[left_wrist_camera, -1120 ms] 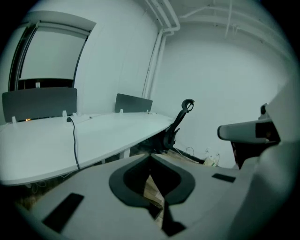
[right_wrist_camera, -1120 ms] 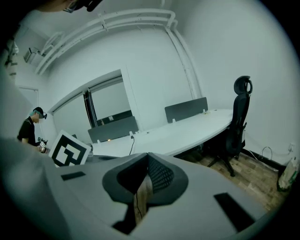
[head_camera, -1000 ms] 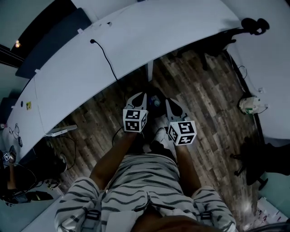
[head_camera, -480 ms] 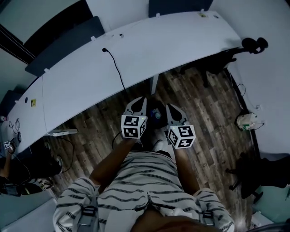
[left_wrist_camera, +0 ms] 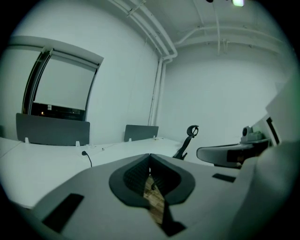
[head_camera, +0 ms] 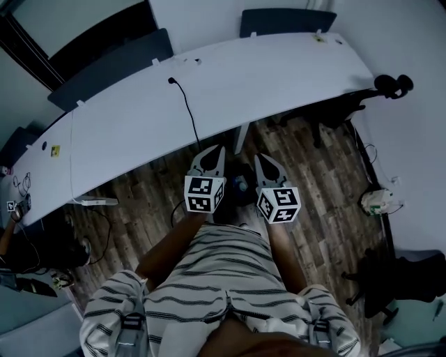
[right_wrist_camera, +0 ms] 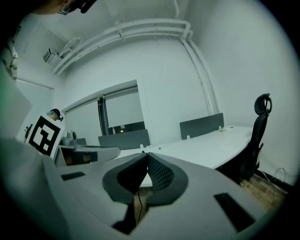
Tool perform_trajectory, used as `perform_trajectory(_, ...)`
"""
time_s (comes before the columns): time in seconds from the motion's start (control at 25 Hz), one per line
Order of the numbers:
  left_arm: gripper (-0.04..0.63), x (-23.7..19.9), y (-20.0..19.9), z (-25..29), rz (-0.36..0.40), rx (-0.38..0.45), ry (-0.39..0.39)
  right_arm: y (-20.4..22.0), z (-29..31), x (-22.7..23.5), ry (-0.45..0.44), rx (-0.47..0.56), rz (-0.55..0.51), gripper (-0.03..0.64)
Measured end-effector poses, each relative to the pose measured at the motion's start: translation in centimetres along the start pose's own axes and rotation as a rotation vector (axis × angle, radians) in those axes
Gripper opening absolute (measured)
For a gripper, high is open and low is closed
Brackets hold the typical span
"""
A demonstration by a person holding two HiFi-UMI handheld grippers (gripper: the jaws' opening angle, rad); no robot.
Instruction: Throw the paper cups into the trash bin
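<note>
No paper cup and no trash bin shows in any view. In the head view my left gripper and my right gripper are held side by side in front of me, over the wooden floor and pointing towards the white desk. Both are shut with nothing between the jaws. The left gripper view shows its dark pads pressed together at the tip, with the right gripper beside it. In the right gripper view the pads also meet, and the left gripper is at the left.
A long curved white desk spans the head view, with a black cable on it and grey partitions behind. A black office chair stands at its right end. A small white and green object lies on the floor at right.
The head view has tilted up, so more of the desk and its partitions shows. Both grippers have risen a little and stay shut and side by side.
</note>
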State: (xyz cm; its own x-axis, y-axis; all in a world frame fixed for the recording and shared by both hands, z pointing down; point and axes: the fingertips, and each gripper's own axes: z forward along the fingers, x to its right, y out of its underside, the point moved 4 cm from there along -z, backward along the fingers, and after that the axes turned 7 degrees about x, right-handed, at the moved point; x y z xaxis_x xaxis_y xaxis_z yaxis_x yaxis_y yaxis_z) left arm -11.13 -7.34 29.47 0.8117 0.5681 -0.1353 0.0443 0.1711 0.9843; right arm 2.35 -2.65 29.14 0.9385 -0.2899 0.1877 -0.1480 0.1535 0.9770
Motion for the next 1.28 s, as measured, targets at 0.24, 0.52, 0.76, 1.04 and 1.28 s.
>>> perform_trajectory(0.24,0.025,-0.1,-0.5,-0.3,0.016,0.024,-0.004,-0.9,0.7,-0.2,-0.015,0.023,-0.025,0.017)
perform_trajectory(0.52,0.025,0.3,-0.9,-0.5,0.029,0.046,0.005,-1.3,1.1,-0.3,-0.020,0.047,-0.035,0.017)
perform_trajectory(0.76,0.025,0.7,-1.3,-0.7,0.036,0.070,-0.001,-1.2,0.5,0.0,-0.015,0.063,-0.043,0.017)
perform_trajectory(1.04,0.025,1.3,-1.4,-0.5,0.044,0.080,0.001,-1.4,0.4,0.5,-0.018,0.075,-0.062,0.017)
perform_trajectory(1.28,0.025,1.3,-1.1,-0.3,0.037,0.080,0.001,-1.5,0.4,0.4,-0.022,0.085,-0.069,0.017)
